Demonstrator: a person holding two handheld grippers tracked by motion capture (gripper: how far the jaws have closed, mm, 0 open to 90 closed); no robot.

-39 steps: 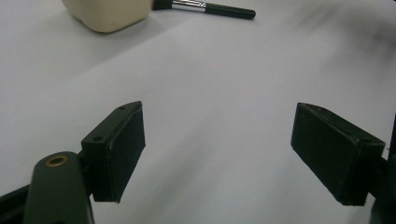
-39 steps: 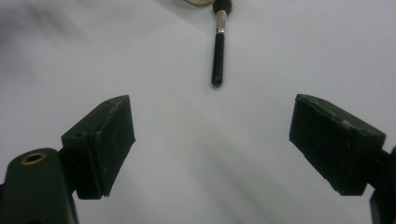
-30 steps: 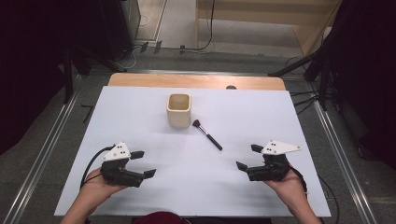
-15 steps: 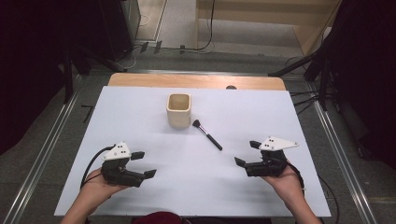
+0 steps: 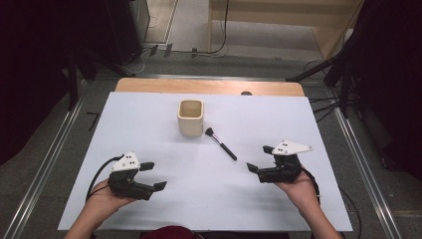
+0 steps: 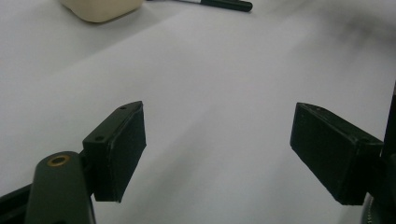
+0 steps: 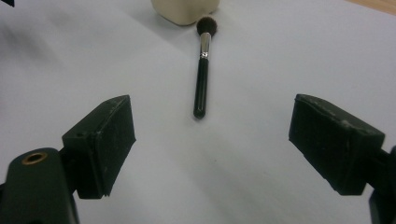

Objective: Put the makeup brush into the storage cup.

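Right tongs (image 5: 260, 159) gaped wide, holding nothing, low over white desk (image 5: 298, 119). Makeup brush (image 7: 201, 70) lay flat just ahead of them, handle end nearest, bristles beside cream cup (image 5: 190, 117). Left tongs (image 5: 153, 175) also spread, holding nothing; cup and brush well ahead of them.

worktop: a rectangular wooden worktop (image 5: 149, 85) covered by a white sheet, bare wood showing as a strip along the far edge
cup: a cream, square-mouthed cup (image 5: 190, 117) stands upright on the sheet, far of centre
brush: a black-handled makeup brush with a dark bristle head (image 5: 221, 144) lies flat just right of the cup, bristles nearest it, handle slanting near and right
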